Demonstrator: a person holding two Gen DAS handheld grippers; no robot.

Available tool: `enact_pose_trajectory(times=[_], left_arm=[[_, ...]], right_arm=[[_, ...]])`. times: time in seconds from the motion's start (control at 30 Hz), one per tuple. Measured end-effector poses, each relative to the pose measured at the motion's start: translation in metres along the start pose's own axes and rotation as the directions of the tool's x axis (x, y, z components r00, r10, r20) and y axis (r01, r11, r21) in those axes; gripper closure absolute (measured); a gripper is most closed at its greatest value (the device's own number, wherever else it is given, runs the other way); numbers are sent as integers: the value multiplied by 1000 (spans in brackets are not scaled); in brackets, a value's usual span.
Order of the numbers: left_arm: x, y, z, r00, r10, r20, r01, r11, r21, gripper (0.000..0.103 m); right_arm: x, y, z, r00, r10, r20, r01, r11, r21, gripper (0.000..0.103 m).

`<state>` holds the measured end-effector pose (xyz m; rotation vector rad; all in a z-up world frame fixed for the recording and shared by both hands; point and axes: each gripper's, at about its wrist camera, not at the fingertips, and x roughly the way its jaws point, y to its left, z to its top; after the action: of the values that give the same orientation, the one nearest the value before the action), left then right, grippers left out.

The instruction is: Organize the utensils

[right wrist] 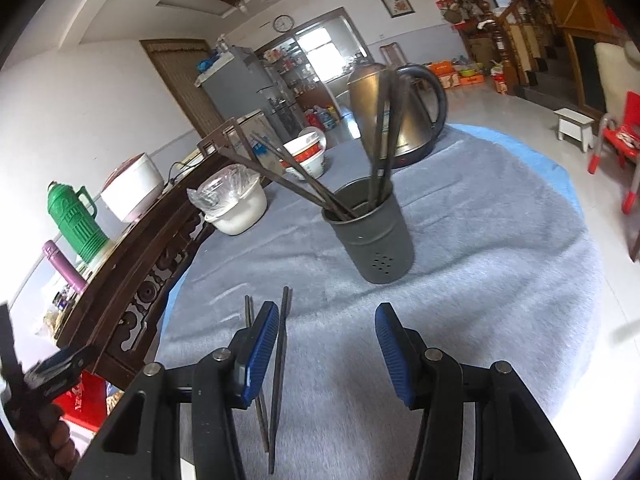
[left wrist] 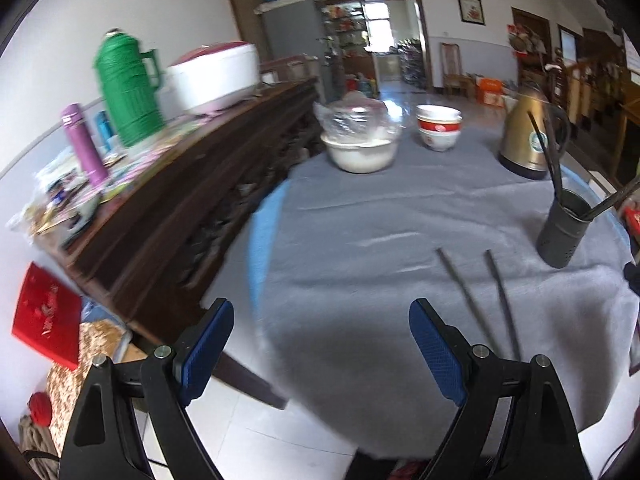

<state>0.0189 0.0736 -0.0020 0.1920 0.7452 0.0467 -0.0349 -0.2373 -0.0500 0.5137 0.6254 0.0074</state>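
Note:
Two dark chopsticks [left wrist: 472, 292] lie side by side on the grey tablecloth [left wrist: 360, 240]. They are just right of my left gripper [left wrist: 320, 312], which is wide open and empty over the table's near edge. A dark perforated holder [right wrist: 372, 236] stands mid-table with several chopsticks [right wrist: 380, 128] leaning in it. It also shows in the left wrist view as the holder [left wrist: 564, 228] at far right. My right gripper [right wrist: 326, 314] hovers open, short of the holder. One loose chopstick [right wrist: 282, 352] lies on the cloth below, beside the left finger. The other chopstick [right wrist: 249, 312] lies outside that finger.
A brass kettle [right wrist: 400, 112], stacked red-and-white bowls [right wrist: 308, 156] and a plastic-covered white bowl [right wrist: 236, 204] stand at the table's far side. A dark wooden sideboard [left wrist: 180, 208] on the left carries a green thermos [left wrist: 128, 88], purple flask [left wrist: 84, 144] and rice cooker [left wrist: 216, 76]. A red chair [right wrist: 620, 136] stands at right.

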Motion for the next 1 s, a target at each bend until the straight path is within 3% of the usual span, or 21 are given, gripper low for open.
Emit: enact_pose_trajectory(times=[0.33, 0.5, 0.73, 1.0], left_arm=[[77, -57, 37, 985, -94, -146, 93, 996, -16, 14], [104, -77, 37, 976, -96, -195, 95, 995, -19, 14], [111, -93, 32, 987, -6, -158, 17, 998, 68, 14], [116, -79, 31, 991, 36, -128, -26, 996, 80, 14]], right_arm=[[40, -14, -1, 999, 20, -43, -20, 1000, -2, 48], [53, -29, -7, 997, 18, -80, -15, 999, 33, 48], [69, -25, -9, 992, 10, -127, -8, 1000, 13, 48], [93, 6, -5, 988, 14, -155, -18, 999, -29, 48]])
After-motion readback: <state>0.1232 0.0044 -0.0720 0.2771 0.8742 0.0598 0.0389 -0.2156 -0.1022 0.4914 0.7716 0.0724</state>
